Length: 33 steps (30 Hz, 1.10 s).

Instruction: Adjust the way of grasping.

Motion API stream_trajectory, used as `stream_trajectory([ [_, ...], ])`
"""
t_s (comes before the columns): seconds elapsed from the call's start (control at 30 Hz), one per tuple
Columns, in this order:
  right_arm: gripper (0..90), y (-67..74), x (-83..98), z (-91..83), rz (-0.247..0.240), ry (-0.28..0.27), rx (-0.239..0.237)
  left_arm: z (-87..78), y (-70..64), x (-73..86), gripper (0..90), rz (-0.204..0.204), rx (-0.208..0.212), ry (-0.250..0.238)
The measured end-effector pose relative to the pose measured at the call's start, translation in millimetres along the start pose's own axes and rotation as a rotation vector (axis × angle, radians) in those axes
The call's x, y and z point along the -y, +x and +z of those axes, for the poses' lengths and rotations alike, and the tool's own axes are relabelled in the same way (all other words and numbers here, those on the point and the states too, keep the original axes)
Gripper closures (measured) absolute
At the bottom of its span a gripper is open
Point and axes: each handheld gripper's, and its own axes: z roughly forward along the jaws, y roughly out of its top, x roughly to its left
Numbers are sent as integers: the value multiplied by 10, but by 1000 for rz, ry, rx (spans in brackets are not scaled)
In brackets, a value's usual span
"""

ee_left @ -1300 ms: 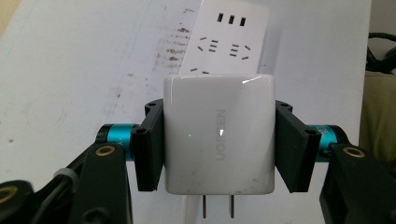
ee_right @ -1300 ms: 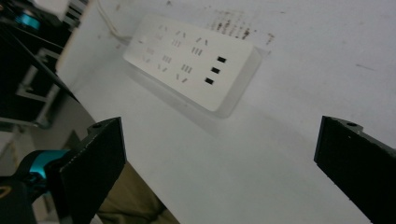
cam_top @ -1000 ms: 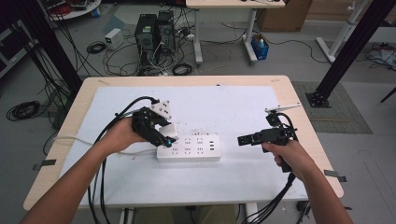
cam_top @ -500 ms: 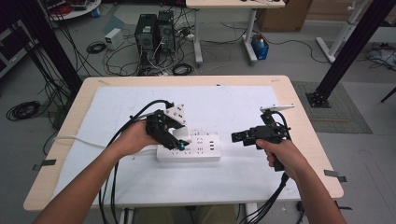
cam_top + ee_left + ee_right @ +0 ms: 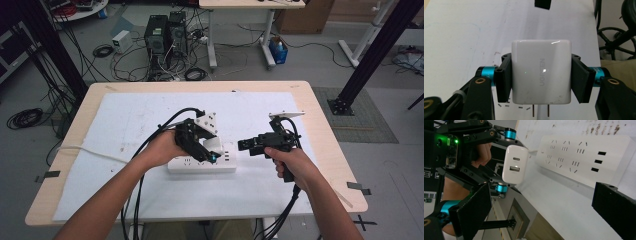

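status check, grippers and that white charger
Left gripper shut on white charger, above power strip, prongs not in. Right gripper open, beside the strip. Nothing blocking sockets.

Bright, even overhead light; glare on the charger (image 5: 541, 75); soft, slightly blurry frames.

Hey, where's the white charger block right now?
The white square charger block is clamped in the left gripper at the table's middle in the high view, just above the white power strip, prongs pointing down toward it.
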Motion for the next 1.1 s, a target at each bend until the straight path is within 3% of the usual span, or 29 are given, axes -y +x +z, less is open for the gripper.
stream_trajectory([
  [0.57,70,80,-47,238,-3,32,-36,119,-49,-145,426,33,28,-43],
  [0.6,169,92,-56,269,-3,33,-47,127,-58,-149,426,31,29,-52],
  [0.8,182,97,-66,303,0,36,-58,122,-54,-152,426,40,27,-55],
  [1.1,375,115,-76,340,-3,49,-103,136,-71,-159,426,47,25,-60],
])
